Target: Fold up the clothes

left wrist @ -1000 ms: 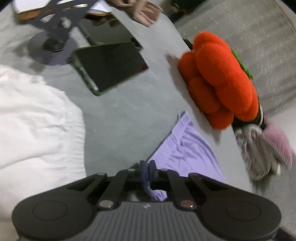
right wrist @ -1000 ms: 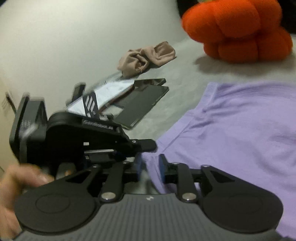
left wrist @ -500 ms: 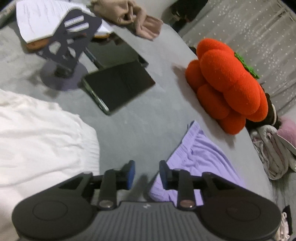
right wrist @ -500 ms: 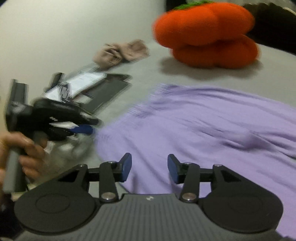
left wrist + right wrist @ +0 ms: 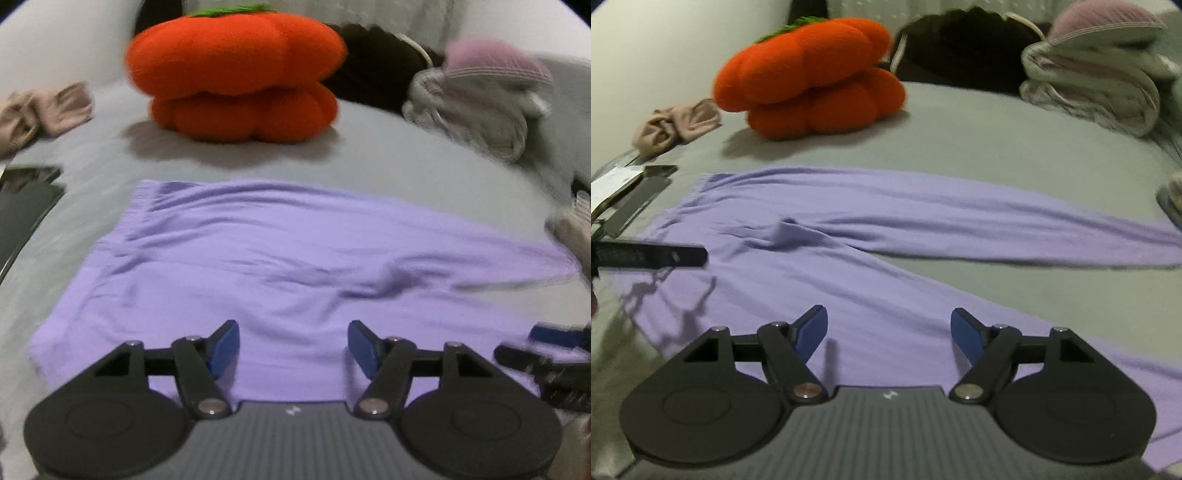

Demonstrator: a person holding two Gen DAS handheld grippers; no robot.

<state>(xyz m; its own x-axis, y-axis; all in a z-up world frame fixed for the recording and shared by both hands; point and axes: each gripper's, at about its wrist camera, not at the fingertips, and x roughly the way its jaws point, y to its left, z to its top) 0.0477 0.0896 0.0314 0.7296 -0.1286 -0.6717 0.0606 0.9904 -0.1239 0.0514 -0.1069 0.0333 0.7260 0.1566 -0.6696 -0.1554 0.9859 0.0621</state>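
Purple pants [image 5: 295, 251] lie flat on the grey bed [image 5: 369, 155], legs spread in a V in the right wrist view [image 5: 886, 229]. Landmark: orange pumpkin plush [image 5: 236, 70], upright on the bed just beyond the pants' far edge, not touching them.

Left gripper [image 5: 293, 343]: fingers [image 5: 225, 345] apart and opening, hovering above the pants' near part, nothing between them. In the right view the left gripper shows as a dark bar [image 5: 650, 255] at the left, casting shadow on the fabric.

Right gripper [image 5: 888, 334]: fingers [image 5: 967, 338] apart and opening, nothing clamped, over the near leg. Its blue tip shows at the right edge of the left view [image 5: 554, 336].

Relative to the plush:
- beige cloth [image 5: 44, 110] to its left, well apart
- dark tablet [image 5: 26, 206] left and nearer the camera, beside the pants' waistband corner
- dark bundle [image 5: 373, 62] right behind it
- grey-pink clothes pile [image 5: 480, 99] to its right, clear of the pants

Pants wrinkled around the crotch. Both views have motion blur.
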